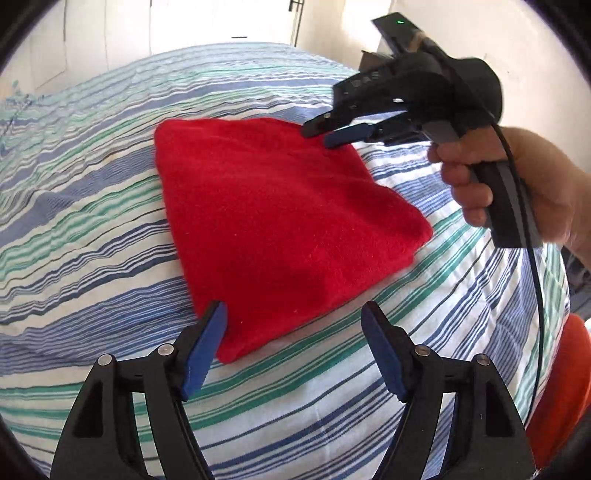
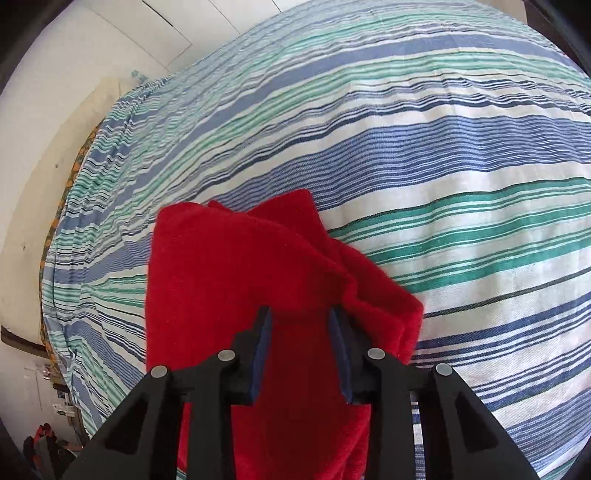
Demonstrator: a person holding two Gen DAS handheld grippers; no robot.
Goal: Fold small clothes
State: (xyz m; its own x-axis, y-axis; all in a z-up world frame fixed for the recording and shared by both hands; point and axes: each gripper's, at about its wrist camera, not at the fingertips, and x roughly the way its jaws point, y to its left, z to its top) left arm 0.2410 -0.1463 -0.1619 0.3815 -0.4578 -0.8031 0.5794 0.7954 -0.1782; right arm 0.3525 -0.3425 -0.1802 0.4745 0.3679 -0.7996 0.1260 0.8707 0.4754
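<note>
A red fleece garment [image 1: 280, 229] lies folded into a rough square on the striped bedspread [image 1: 92, 221]. My left gripper [image 1: 295, 314] is open, its fingers either side of the garment's near corner, holding nothing. My right gripper [image 1: 321, 134] hovers at the garment's far right corner, jaws a little apart. In the right wrist view the right gripper [image 2: 301, 314] is open just above the red garment [image 2: 240, 266], whose layered folded edges show to the right; it grips nothing.
The bed's left edge and a pale floor [image 2: 37, 184] show in the right wrist view. A white wall with cupboard doors [image 1: 184, 22] stands behind the bed. An orange item [image 1: 565, 387] sits at the lower right, beside the bed. A black cable [image 1: 535, 295] hangs from the right gripper.
</note>
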